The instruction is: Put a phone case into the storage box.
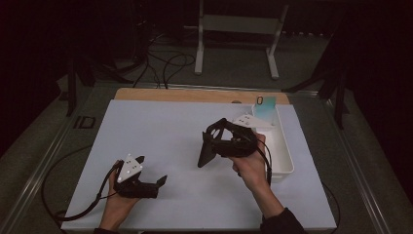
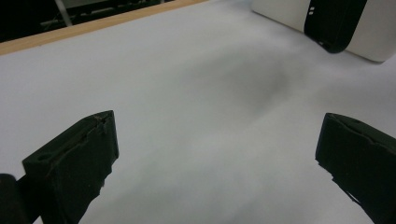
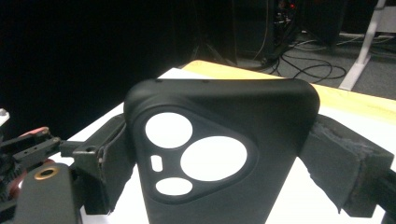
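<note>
My right gripper [image 1: 213,142] hovers above the middle right of the white table [image 1: 165,131] and is shut on a black phone case [image 1: 204,155]. In the right gripper view the case [image 3: 219,116] stands upright between the two padded jaws [image 3: 219,156], with its triangular camera cut-out facing me. My left gripper [image 1: 152,169] rests low near the table's front left, open, with nothing between its jaws [image 2: 219,135]. Far off at the top right of the left gripper view hangs the same case [image 2: 331,23].
A white tray [image 1: 283,151] runs along the table's right side, just behind my right hand, with a pale blue phone [image 1: 265,108] leaning at its far end. A wooden strip [image 1: 195,94] borders the back edge. Beyond it are floor cables and a white stand [image 1: 199,48].
</note>
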`<action>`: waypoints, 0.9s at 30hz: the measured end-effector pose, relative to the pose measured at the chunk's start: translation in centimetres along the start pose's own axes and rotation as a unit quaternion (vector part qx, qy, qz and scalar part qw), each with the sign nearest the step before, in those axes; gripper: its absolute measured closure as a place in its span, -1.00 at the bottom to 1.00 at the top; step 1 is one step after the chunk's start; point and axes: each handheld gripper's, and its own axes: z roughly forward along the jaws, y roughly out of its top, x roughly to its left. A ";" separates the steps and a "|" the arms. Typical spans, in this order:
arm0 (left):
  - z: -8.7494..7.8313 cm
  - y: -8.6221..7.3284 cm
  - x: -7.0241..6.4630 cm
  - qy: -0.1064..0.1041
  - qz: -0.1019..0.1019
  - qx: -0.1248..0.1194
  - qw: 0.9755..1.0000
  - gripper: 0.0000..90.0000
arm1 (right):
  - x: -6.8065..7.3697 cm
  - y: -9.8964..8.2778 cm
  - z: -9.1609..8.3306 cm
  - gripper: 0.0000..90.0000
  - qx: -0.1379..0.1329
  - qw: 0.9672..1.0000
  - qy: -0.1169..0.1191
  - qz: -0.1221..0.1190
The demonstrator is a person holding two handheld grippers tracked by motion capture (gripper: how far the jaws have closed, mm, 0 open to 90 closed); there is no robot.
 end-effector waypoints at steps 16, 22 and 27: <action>-0.5 -0.7 0.2 0.009 -0.002 -0.002 1.000 -1.00 | -1.3 1.1 -0.4 -0.67 -0.007 1.000 -0.017 0.001; -0.7 -0.9 0.4 0.011 -0.008 -0.005 1.000 -1.00 | -1.8 1.3 -0.5 -0.67 -0.009 1.000 -0.021 0.006; -0.6 -1.1 0.3 0.011 -0.008 -0.004 1.000 -1.00 | -2.2 1.4 -0.3 -0.67 -0.009 1.000 -0.023 0.011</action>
